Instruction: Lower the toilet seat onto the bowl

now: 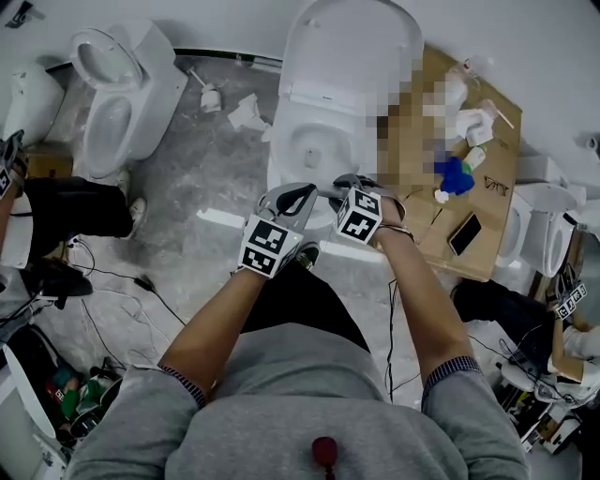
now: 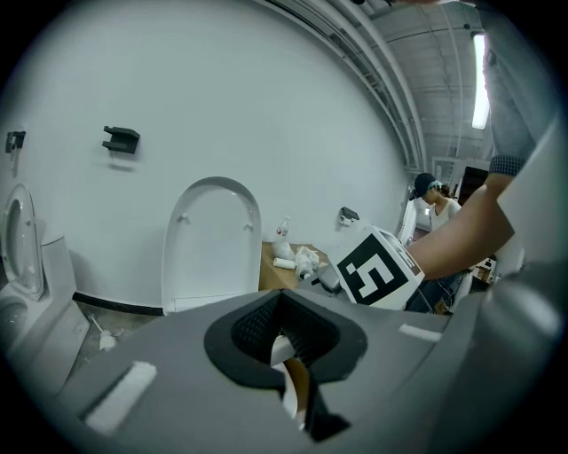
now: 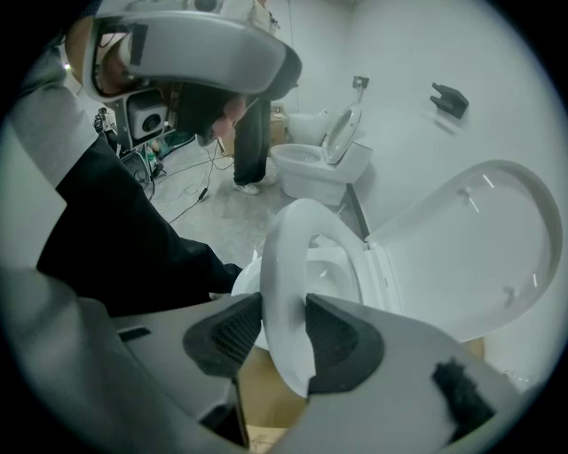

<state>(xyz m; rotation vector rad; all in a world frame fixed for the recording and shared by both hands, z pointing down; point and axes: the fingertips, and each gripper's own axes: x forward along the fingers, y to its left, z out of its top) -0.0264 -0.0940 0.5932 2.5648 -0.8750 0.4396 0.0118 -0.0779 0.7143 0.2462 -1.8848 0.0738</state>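
1. The toilet seat (image 3: 288, 257) and the lid (image 3: 461, 248) behind it are seen as white.
2. The marker cubes (image 1: 265, 246) are patterned in black-and-white squares.
3. The cardboard (image 1: 492, 239) at right is brown.
4. The floor (image 1: 202, 173) is mottled grey.

white walls (image 2: 266, 106), grey mottled floor (image 1: 202, 178) strewn with cables (image 1: 103, 272), brown board (image 1: 502, 150) alongside.

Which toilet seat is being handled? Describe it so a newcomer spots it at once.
Find the middle toilet against the white wall, beside the brown table. Its white toilet seat stands partway down, rim between the jaws of the right gripper. The neighbouring toilet on the left has no gripper on it.
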